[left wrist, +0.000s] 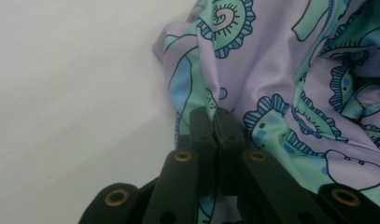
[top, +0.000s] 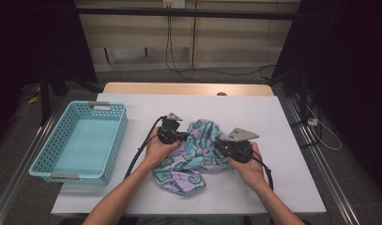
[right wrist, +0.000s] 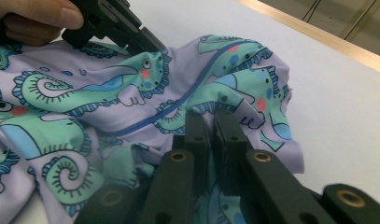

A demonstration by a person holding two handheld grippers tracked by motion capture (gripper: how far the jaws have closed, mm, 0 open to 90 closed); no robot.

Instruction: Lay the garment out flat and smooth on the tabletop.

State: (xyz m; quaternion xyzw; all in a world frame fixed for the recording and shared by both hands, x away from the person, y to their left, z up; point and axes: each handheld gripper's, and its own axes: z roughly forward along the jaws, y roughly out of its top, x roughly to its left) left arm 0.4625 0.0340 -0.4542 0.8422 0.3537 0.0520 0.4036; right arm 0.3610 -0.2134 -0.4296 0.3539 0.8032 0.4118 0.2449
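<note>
Lilac printed cloth (top: pixel 191 154) is still lying crumpled on the desk (top: pixel 254 112); left gripper (left wrist: pixel 214 116) and right gripper (right wrist: pixel 211 122) are both pinching it, basket (top: pixel 62 176) is sitting empty

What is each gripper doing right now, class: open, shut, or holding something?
Left gripper: shut, pinching the patterned cloth.
Right gripper: shut, pinching the same cloth.

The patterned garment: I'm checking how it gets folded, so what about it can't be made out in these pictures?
- Garment type: crumpled in the high view, so sleeves or legs cannot be told.
- Its edge under the left tool: hidden by the shut jaws in the left gripper view.
- Fabric pinched by the right tool: covered by its jaws.
- Its near part: cut off at the bottom edge of the right gripper view.
</note>
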